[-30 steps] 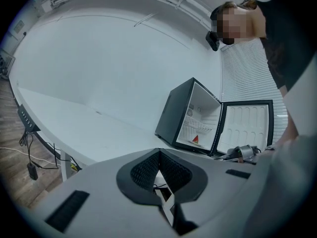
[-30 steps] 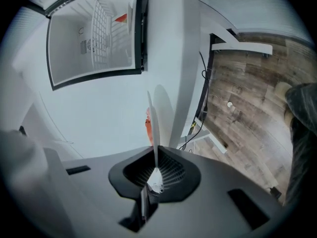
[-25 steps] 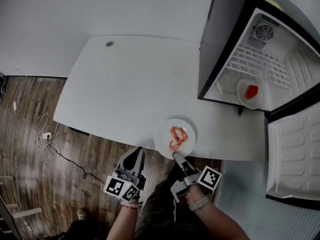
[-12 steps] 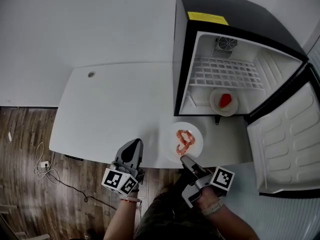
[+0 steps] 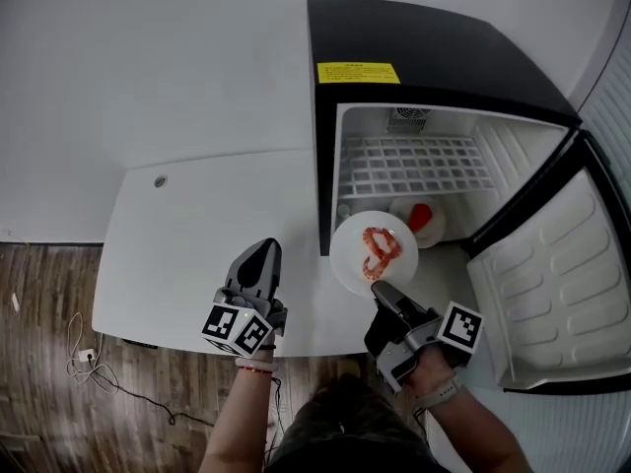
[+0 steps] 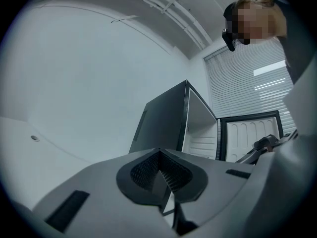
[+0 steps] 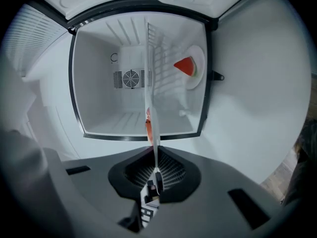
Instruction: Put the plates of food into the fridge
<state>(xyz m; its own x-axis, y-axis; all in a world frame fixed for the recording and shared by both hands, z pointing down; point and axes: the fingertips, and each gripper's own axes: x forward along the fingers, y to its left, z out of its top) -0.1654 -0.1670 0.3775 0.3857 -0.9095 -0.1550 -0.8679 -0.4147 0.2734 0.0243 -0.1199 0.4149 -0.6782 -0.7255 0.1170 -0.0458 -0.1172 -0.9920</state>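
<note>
plate with orange food (image 5: 373,254): clamped by its near rim in the right gripper (image 5: 381,290), held level before the open fridge (image 5: 434,62), above the end of the table (image 5: 197,235).
hard to see: in the right gripper view the plate is edge-on, so only a sliver of orange shows; the jaws are pinched on the rim.
second plate (image 5: 422,219): on the fridge floor, partly hidden behind the held plate in the head view; its red wedge (image 7: 185,65) is clear in the right gripper view.
left gripper (image 5: 260,257): jaws together, nothing between them, over the table.
fridge door (image 5: 552,264): open, cut off at the right edge.
change: a second ago the plate lay at the table's near edge; now it is raised at the fridge mouth, and both grippers sit further forward.
</note>
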